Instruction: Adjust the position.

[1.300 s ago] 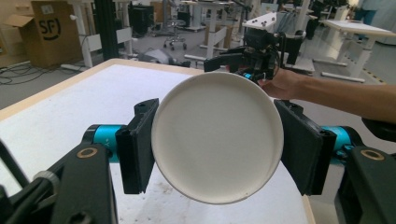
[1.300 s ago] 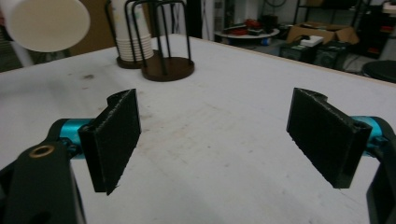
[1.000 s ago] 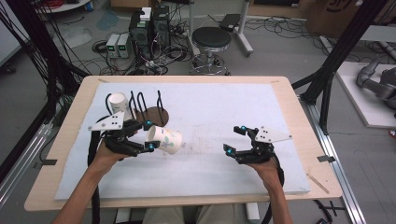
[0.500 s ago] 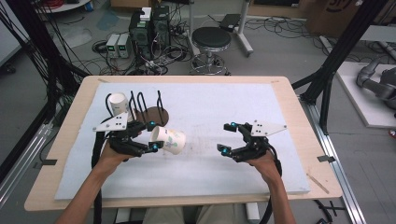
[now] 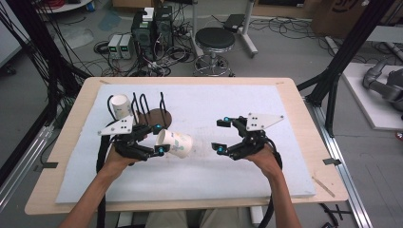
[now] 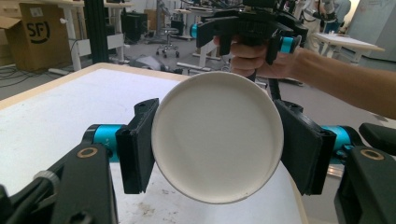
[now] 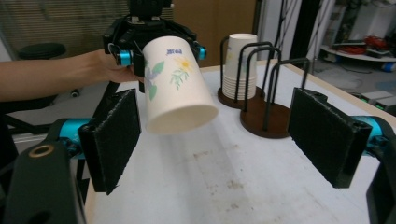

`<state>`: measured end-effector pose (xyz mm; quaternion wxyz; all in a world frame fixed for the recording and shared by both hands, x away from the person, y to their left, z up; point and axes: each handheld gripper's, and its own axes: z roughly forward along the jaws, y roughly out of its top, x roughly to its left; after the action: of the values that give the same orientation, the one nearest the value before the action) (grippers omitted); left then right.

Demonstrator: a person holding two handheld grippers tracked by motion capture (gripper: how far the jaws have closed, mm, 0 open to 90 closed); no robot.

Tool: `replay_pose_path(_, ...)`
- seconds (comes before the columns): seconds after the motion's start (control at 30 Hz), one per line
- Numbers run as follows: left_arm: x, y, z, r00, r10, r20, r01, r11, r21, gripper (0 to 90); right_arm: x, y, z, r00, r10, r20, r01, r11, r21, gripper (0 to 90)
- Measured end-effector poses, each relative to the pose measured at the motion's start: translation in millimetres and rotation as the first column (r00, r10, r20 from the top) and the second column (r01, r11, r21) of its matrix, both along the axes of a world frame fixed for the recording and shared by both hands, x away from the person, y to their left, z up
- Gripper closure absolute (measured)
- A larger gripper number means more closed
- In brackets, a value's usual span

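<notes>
Cup stack (image 5: 121,106) in rack (image 5: 151,115), table's (image 5: 294,102) far left; held cup (image 5: 175,143) just before rack.

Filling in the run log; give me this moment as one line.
left gripper: shut on paper cup, tilted above table | right gripper: open, empty | cup stack: in rack

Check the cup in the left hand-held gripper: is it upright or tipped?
Tipped. The cup lies on its side between the jaws of the left hand-held gripper, held off the table, its base pointing at the right hand-held gripper.
</notes>
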<state>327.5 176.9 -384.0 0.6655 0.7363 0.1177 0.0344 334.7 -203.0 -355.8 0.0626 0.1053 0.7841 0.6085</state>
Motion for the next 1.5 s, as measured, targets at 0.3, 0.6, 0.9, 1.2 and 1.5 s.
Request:
replay_pose_path(0.3,-1.5,-7.4,0.9,0.9998,-0.019,0.001,0.019,0.9997,0.015,34.6,7.1,27.9,6.1,0.9968,0.079,0.001,-0.079,0.9968,0.001,18.0)
replay_pose_path(0.6,-4.5,-8.5,6.3,0.9997,-0.020,0.012,0.020,0.9994,0.028,34.6,11.4,48.2,4.5,0.9902,0.138,-0.022,-0.138,0.9903,-0.009,18.0)
replay_pose_path(0.9,-5.4,-12.4,11.0,0.9992,-0.033,0.020,0.033,0.9991,0.027,34.6,13.2,65.4,3.2,0.9820,0.185,-0.041,-0.185,0.9825,-0.019,18.0)
replay_pose_path(1.2,-6.9,-16.1,15.1,0.9985,-0.045,0.030,0.044,0.9986,0.028,34.6,12.3,75.9,0.9,0.9764,0.211,-0.046,-0.213,0.9767,-0.027,18.0)
replay_pose_path(1.5,-9.0,-19.0,19.0,0.9976,-0.060,0.036,0.059,0.9981,0.019,34.6,12.2,82.7,-1.9,0.9697,0.238,-0.053,-0.240,0.9702,-0.032,18.1)
